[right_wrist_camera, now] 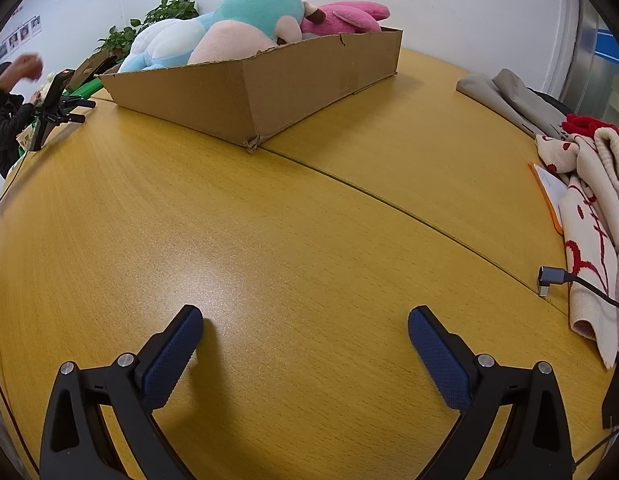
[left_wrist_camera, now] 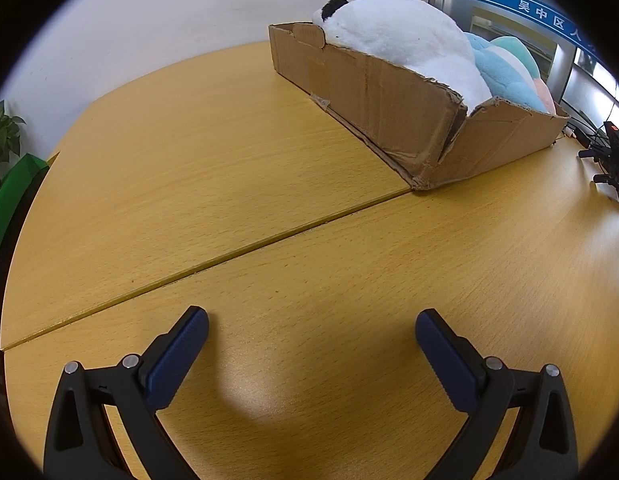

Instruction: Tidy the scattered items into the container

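Torn brown cardboard box (left_wrist_camera: 389,108) at far side of grainy yellow wooden table (left_wrist_camera: 213,184), filled with fluffy white plush (left_wrist_camera: 405,36), blue-teal plush (right_wrist_camera: 245,20), pink plush (right_wrist_camera: 349,16). Left gripper (left_wrist_camera: 311,330) and right gripper (right_wrist_camera: 305,328) low over table, wide open, holding nothing. Knitted cream-red scarf (right_wrist_camera: 589,216) at right edge.

left gripper (left_wrist_camera: 311,322): jaws wide apart, nothing between, over bare table (left_wrist_camera: 229,168)
cardboard box (left_wrist_camera: 389,104): far right on table, near corner torn
white plush (left_wrist_camera: 401,36): in box, bulging above rim
blue plush (left_wrist_camera: 505,70): in box, touching white plush
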Action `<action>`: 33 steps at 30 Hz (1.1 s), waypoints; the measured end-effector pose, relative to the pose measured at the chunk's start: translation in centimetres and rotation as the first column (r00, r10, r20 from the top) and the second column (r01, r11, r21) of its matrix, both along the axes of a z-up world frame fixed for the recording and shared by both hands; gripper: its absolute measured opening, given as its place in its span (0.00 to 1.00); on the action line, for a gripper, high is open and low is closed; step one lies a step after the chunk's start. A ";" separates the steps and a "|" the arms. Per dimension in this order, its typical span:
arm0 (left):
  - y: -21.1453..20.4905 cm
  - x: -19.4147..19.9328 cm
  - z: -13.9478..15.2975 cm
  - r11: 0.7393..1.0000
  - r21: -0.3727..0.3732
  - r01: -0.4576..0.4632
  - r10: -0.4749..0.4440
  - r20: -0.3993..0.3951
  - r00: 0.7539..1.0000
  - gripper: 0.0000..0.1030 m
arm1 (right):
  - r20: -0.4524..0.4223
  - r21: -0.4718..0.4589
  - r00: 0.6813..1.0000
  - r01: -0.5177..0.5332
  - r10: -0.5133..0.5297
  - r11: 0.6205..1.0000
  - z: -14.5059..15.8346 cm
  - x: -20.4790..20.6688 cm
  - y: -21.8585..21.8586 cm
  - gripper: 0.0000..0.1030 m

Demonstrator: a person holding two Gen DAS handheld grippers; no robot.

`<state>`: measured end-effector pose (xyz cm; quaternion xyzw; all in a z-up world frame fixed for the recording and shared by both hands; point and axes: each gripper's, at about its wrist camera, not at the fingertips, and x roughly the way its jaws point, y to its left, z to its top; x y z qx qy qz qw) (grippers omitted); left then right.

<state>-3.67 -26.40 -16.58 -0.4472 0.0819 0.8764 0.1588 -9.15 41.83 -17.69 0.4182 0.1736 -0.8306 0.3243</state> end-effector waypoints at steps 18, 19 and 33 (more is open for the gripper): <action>0.2 -0.1 0.0 1.000 -0.001 0.000 0.000 0.000 1.000 1.00 | 0.000 0.000 1.000 -0.001 0.001 1.000 0.0 0.1 0.0 1.00; 0.2 -0.1 0.0 1.000 -0.001 0.000 0.000 0.000 1.000 1.00 | 0.000 0.000 1.000 -0.001 0.001 1.000 0.0 0.1 0.1 1.00; 0.3 -0.1 0.0 1.000 -0.001 0.000 0.000 0.000 1.000 1.00 | -0.001 0.000 1.000 -0.001 0.001 1.000 -0.2 0.1 0.1 1.00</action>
